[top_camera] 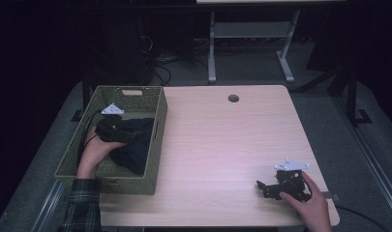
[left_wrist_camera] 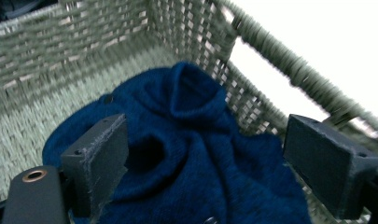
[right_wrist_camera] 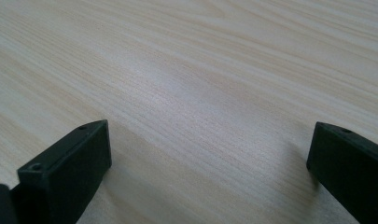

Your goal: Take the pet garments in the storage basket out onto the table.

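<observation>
Spread black jaws of the left claw [left_wrist_camera: 205,158] hover over a crumpled navy garment [left_wrist_camera: 186,154] inside the woven basket [top_camera: 155,159] at left of frame, nothing gripped yet, while the right claw [top_camera: 267,187], released, rests on the desk [top_camera: 222,145] lower right.

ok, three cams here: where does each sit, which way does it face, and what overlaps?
High view: fixed above the person's side, looking forward and down on the table; both forearms come in from the bottom, left gripper in the woven basket, right gripper low over bare wood.
Left gripper view: rides the left gripper, looking down between open jaws at the blue garment in the basket.
Right gripper view: rides the right gripper, facing along the tabletop, jaws open.
Shared: high and left gripper views both show the garment and basket.
</observation>
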### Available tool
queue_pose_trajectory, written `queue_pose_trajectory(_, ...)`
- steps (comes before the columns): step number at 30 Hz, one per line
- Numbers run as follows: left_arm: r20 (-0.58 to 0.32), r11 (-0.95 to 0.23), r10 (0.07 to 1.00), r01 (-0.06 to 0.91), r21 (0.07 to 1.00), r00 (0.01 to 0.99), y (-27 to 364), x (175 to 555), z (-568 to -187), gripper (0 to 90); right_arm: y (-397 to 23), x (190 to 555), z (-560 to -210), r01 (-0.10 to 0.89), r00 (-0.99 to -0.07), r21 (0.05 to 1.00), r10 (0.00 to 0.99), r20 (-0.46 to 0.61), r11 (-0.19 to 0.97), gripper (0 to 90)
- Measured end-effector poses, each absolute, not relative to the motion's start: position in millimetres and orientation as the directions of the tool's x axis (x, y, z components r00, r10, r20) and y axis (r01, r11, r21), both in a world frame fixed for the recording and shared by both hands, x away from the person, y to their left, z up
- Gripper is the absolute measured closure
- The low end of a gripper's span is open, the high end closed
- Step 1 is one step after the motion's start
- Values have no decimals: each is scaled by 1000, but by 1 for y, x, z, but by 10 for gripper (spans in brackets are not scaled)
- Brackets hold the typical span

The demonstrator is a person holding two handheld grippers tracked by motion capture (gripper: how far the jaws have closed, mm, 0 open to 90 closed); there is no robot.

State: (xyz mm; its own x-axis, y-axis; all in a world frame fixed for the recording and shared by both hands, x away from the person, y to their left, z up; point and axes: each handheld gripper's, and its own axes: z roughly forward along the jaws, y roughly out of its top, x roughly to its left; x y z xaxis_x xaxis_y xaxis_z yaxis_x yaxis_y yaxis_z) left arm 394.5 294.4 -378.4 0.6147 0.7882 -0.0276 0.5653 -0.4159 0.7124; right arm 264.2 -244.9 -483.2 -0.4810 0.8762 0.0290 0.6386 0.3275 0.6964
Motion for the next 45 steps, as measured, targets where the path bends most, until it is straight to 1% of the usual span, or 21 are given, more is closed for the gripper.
queue_pose_trajectory(2, -37, -414, 787, 572, 708, 616, 295, 395, -382, 136, -245, 264, -483, 639, -481, 696, 876, 29, 327, 0)
queue_pose_trajectory(17, 18, -492, 789, 615, 617, 614, 288, 401, -403, 136, -245, 264, -483, 638, -482, 697, 876, 29, 328, 0)
queue_pose_trajectory(23, 17, -512, 789, 642, 571, 614, 284, 403, -413, 136, -245, 264, -483, 638, -482, 697, 876, 29, 328, 0)
queue_pose_trajectory(28, 33, -532, 786, 648, 546, 617, 281, 404, -418, 141, -245, 264, -483, 638, -482, 697, 876, 29, 328, 0)
queue_pose_trajectory(35, 31, -541, 789, 670, 509, 613, 279, 405, -423, 142, -245, 264, -483, 638, -482, 697, 876, 29, 328, 0)
queue_pose_trajectory(38, 22, -539, 794, 687, 487, 607, 279, 405, -424, 294, -245, 264, -483, 638, -482, 697, 876, 29, 328, 0)
queue_pose_trajectory(39, 21, -541, 794, 690, 480, 608, 279, 405, -423, 294, -245, 264, -483, 638, -482, 697, 876, 29, 328, 0)
queue_pose_trajectory(40, 20, -537, 797, 693, 481, 604, 280, 404, -422, 428, -245, 264, -483, 638, -482, 697, 876, 29, 328, 0)
queue_pose_trajectory(41, 8, -528, 801, 699, 482, 599, 281, 404, -422, 428, -245, 264, -483, 638, -482, 697, 876, 29, 328, 0)
queue_pose_trajectory(43, 13, -531, 801, 699, 479, 599, 281, 403, -420, 522, -245, 264, -483, 638, -482, 697, 876, 29, 328, 0)
queue_pose_trajectory(45, 15, -527, 804, 701, 480, 594, 281, 403, -418, 584, -245, 264, -483, 638, -482, 697, 876, 29, 328, 0)
